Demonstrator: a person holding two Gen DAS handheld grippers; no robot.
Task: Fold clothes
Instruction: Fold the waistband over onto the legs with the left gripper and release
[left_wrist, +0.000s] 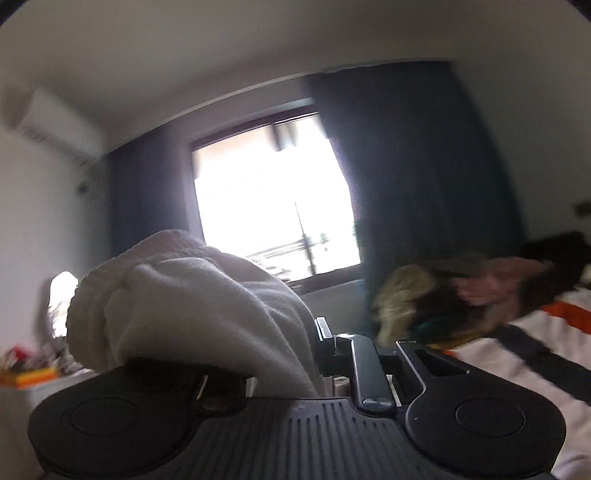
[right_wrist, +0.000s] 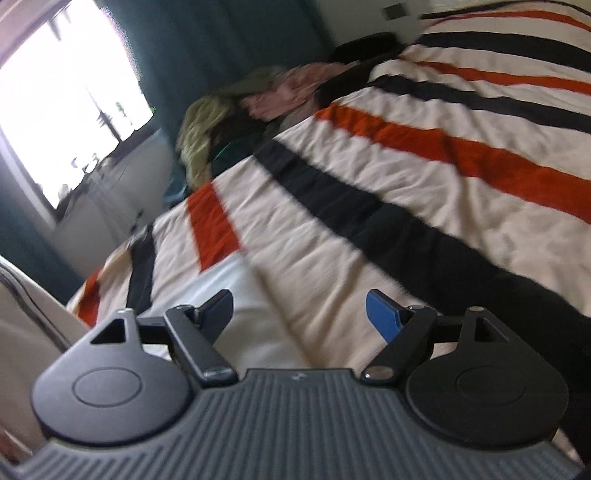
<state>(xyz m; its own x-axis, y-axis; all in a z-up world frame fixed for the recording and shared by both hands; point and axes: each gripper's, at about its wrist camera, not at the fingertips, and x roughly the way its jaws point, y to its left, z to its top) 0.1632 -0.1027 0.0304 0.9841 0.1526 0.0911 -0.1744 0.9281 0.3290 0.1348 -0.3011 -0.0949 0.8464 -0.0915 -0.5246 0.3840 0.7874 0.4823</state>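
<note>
The left gripper (left_wrist: 314, 354) is raised toward the room, its jaws drawn close together and clamped on a white garment (left_wrist: 184, 302). The cloth bunches up over the left finger and hides it, blocking much of the lower left of that view. Behind it are a bright window (left_wrist: 269, 206), dark curtains (left_wrist: 417, 177) on both sides and an air conditioner (left_wrist: 55, 125) high on the left wall. Some blurred colourful clutter (left_wrist: 26, 369) sits low at the left edge; what it is cannot be told.

The right gripper (right_wrist: 299, 317) hovers low over the bed (right_wrist: 369, 192), its 2 fingers spread wide and holding nothing; the right pad (right_wrist: 382, 314) is blue. The bed's cover is cream with orange and black stripes. A patch of white cloth (right_wrist: 229, 288) lies on the cover just beyond the left finger. At the far edge of the bed, beside the curtain, a pile of clothes (right_wrist: 229, 122) in yellow-green, pink and dark tones is heaped, well apart from both grippers. Beige fabric (right_wrist: 26, 317) fills the near left edge of the right view.
</note>
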